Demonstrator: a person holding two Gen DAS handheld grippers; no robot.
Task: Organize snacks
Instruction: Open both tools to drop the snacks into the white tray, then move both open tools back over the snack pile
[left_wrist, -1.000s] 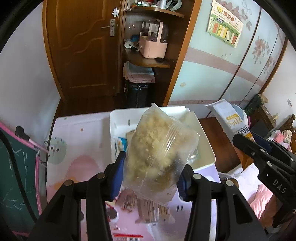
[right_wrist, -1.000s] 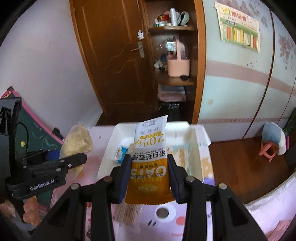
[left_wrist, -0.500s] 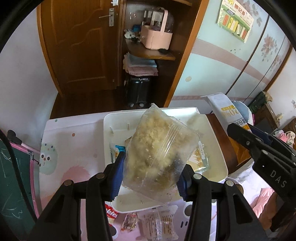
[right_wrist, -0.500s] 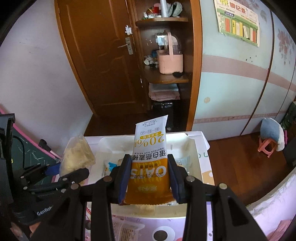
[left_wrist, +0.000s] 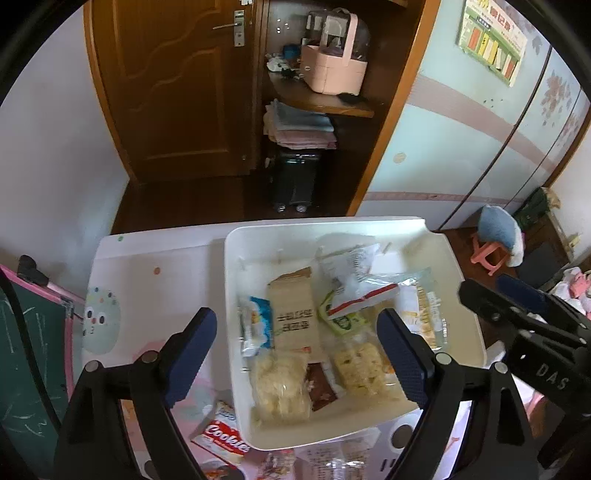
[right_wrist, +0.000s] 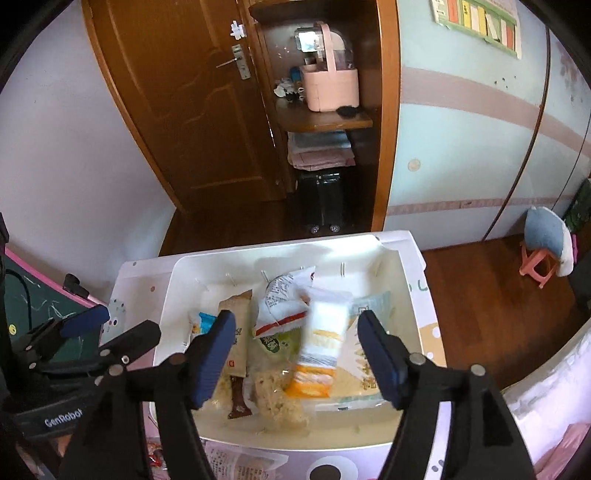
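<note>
A white bin (left_wrist: 417, 230) (right_wrist: 410, 243) sits on the table and holds several snack packs. My left gripper (left_wrist: 297, 349) is open and empty above the bin's near left part. The clear bag of yellow crumbly snack (left_wrist: 360, 363) (right_wrist: 275, 400) lies inside the bin. My right gripper (right_wrist: 297, 339) is open above the bin. The orange and white oat bar packet (right_wrist: 321, 347) is blurred between its jaws, free of them, over the bin's contents. A brown packet (left_wrist: 295, 317) and a blue-and-white pack (left_wrist: 255, 325) also lie in the bin.
A red cookie box (left_wrist: 223, 437) and more packets (left_wrist: 332, 461) lie on the pink table in front of the bin. A green chalkboard (left_wrist: 22, 354) stands at the left. A wooden door (left_wrist: 177, 85), shelves with a pink basket (left_wrist: 332, 66) and a pink stool (right_wrist: 539, 264) are beyond.
Both grippers moved forward over the bin and opened. The crumbly snack bag left my left gripper and now lies in the bin. The oat bar packet left my right gripper.
</note>
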